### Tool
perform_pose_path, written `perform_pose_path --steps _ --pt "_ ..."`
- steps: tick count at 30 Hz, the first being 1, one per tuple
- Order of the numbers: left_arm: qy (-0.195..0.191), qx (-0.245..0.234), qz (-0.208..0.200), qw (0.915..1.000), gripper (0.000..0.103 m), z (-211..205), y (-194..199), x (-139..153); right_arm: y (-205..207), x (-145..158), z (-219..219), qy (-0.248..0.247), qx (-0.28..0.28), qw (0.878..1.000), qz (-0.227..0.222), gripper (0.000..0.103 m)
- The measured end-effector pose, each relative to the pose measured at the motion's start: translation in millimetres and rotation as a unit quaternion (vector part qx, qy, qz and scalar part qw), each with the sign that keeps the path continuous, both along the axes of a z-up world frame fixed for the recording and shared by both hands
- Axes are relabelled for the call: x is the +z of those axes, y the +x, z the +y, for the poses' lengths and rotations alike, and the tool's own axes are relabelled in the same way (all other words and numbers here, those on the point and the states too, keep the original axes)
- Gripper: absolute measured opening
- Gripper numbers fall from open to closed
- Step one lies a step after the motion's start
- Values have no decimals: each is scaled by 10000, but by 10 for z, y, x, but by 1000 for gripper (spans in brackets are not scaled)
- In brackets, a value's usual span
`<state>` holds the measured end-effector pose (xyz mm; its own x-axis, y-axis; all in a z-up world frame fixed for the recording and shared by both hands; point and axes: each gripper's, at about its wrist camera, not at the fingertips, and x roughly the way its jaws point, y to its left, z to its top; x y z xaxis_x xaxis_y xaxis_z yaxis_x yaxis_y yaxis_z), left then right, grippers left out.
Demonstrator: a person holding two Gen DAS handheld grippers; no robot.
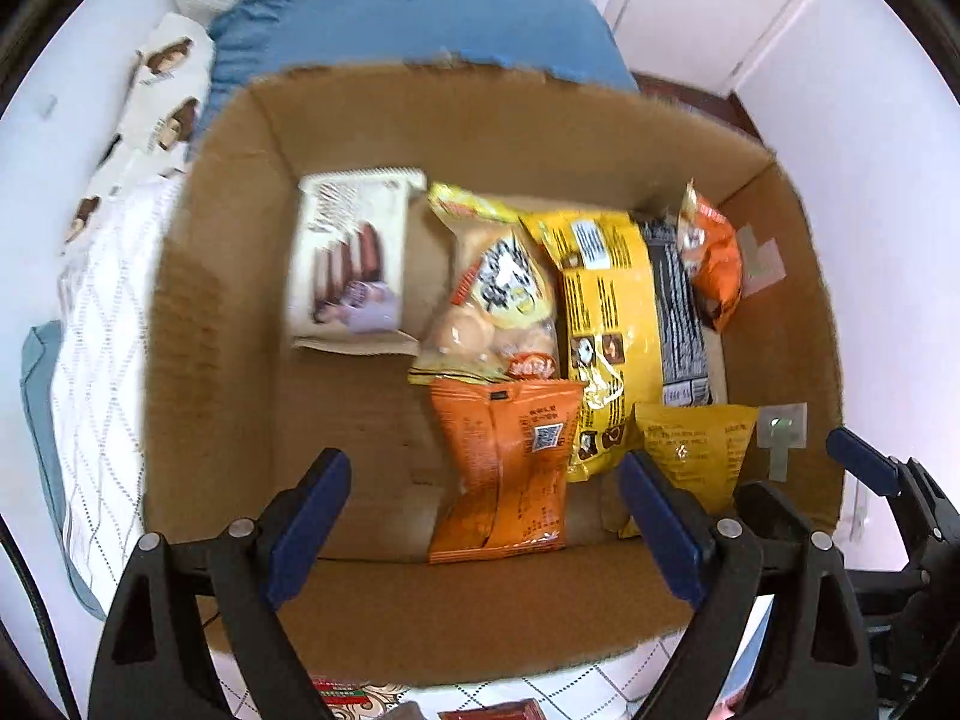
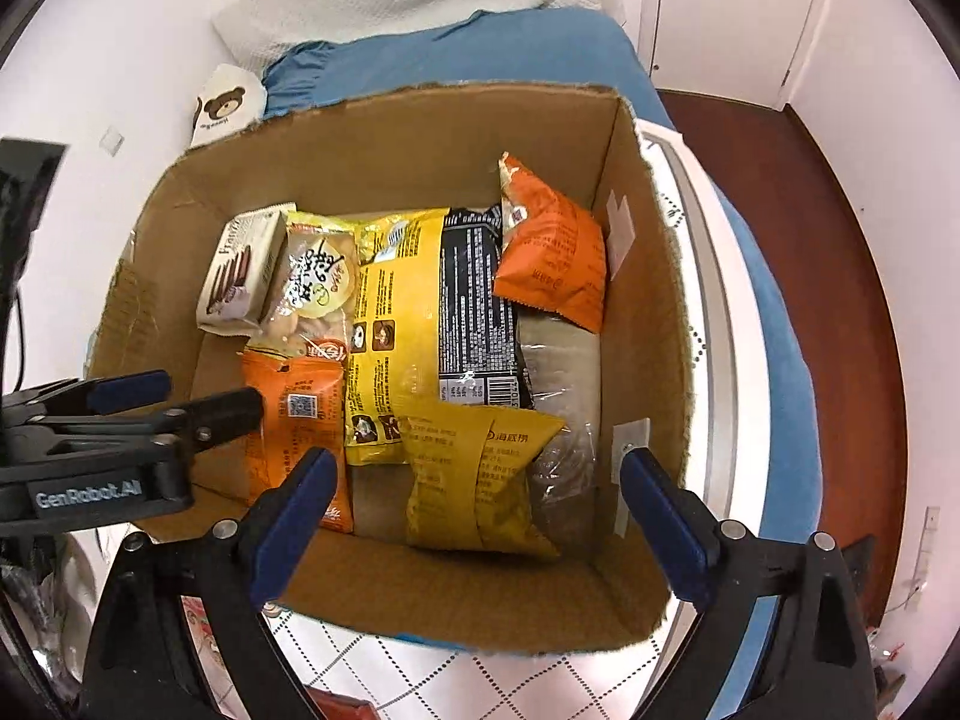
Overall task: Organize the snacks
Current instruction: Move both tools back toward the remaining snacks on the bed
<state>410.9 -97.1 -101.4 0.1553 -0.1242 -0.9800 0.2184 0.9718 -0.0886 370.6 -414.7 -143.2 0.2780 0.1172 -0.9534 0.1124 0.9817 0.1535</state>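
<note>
both grippers hovering wide and empty over the cardboard box [image 2: 384, 138]
left gripper [image 1: 486, 516] and right gripper [image 2: 474, 510] hanging above orange packet [image 1: 504, 468] and yellow packet [image 2: 474, 480] at lower centre; retreat straight up, avoiding box walls.

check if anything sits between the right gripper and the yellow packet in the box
Nothing visible does. The right gripper hangs open right above the yellow packet, with only air between them in the cardboard box.

A: Where is free room inside the cardboard box [image 2: 384, 138]?

B: On its bare floor at the left, beside the biscuit box [image 2: 240, 270]. Toward the right wall, snack packets [image 2: 480, 468] cover the floor, edge to edge.
</note>
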Motion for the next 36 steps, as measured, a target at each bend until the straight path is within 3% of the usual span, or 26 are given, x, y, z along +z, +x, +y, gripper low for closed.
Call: perform_pose_path --steps 10,19,26,30,32,34,36 --pt "65 124 -1230 9923 91 267 -601 606 -439 389 26 -245 -140 9973 -681 97" --pt "5 31 -1704 9854 91 311 -1044 918 -840 876 85 -362 -119 9913 -1260 97" --pt "-183 -89 -1926 9811 91 350 -1386 1140 -1154 1176 160 -139 -78 9883 -1519 97" --pt "-32 -495 -1793 9825 91 295 -1748 977 -1467 1091 142 44 -62 9911 -1327 98" --pt "254 -875 -1573 9833 91 201 -1959 744 -1654 946 101 114 -110 9934 -1136 98" --pt "512 -1395 -1257 9809 91 84 -2199 410 -1865 706 41 186 -172 9965 -799 98" --pt "887 -1970 -797 9731 91 -36 -2443 -29 -2080 421 -30 213 -273 9985 -424 98"
